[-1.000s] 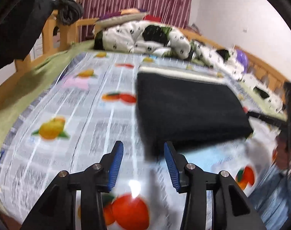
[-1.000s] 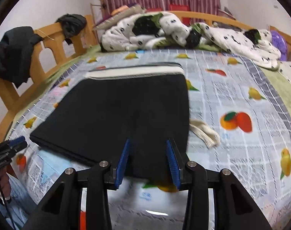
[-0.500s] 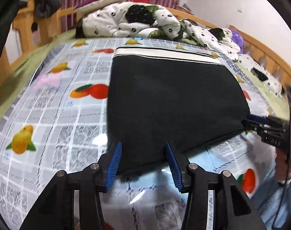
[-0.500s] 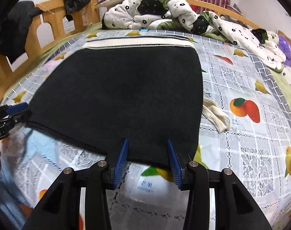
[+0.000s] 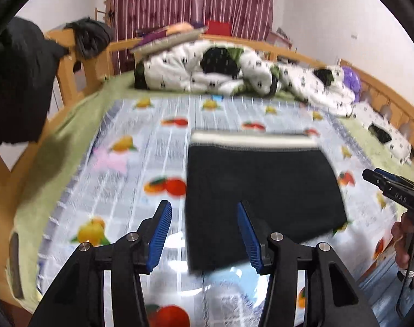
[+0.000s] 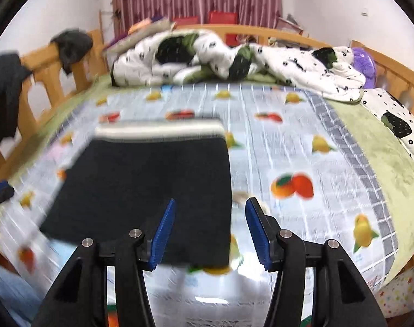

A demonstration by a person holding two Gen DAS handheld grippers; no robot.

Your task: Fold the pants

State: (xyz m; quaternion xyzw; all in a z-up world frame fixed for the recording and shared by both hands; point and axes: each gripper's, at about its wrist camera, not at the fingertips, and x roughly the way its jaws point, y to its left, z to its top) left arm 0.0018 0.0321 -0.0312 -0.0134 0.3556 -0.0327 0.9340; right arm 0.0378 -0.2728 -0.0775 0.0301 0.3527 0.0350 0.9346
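The black pants (image 5: 261, 190) lie folded flat on the fruit-print bed sheet (image 5: 141, 169), with their white waistband (image 5: 250, 137) at the far end. My left gripper (image 5: 204, 212) hovers open above the pants' near left corner, with nothing between its blue pads. In the right wrist view the pants (image 6: 141, 185) fill the left middle. My right gripper (image 6: 211, 207) hangs over their near right edge with its jaws opening and holding nothing. The right gripper (image 5: 384, 182) also shows at the right edge of the left wrist view, held in a hand.
A white spotted quilt (image 6: 220, 60) is heaped at the far end of the bed. Dark clothes (image 5: 16, 81) hang on the wooden side rail (image 6: 43, 68). A pale cord (image 6: 238, 196) lies beside the pants' right edge. A green blanket (image 6: 370, 141) borders the sheet.
Both grippers have lifted up and back from the pants' near edge, so more of the bed shows. The right jaws stand wider. The pants stay flat.
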